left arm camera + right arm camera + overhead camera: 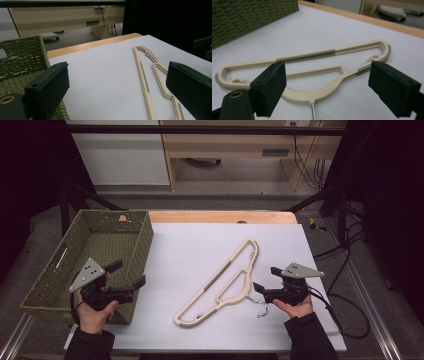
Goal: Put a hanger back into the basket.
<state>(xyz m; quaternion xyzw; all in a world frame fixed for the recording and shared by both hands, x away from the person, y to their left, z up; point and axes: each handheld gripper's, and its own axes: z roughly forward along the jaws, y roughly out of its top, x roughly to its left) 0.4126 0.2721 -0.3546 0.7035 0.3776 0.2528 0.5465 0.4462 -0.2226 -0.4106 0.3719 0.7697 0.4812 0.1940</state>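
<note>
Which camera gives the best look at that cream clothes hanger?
The high view: the whole hanger lies flat on the white table, metal hook included. The right gripper view shows its body close up. The left gripper view catches part of its frame.

Green woven basket (135,245) (table's (190,250) left edge).

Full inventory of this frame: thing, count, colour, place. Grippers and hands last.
cream plastic clothes hanger with metal hook: 1, cream, lying flat mid-table, hook toward the right gripper
green woven rectangular basket: 1, green, left table edge
white table sheet: 1, white, over a wooden tabletop
wooden tabletop: 1, light wood, far edge showing
left gripper: 1, black, jaws open, over the basket's near right corner
right gripper: 1, black, jaws open, beside the hanger's hook
hands: 2, one holding each gripper
</note>
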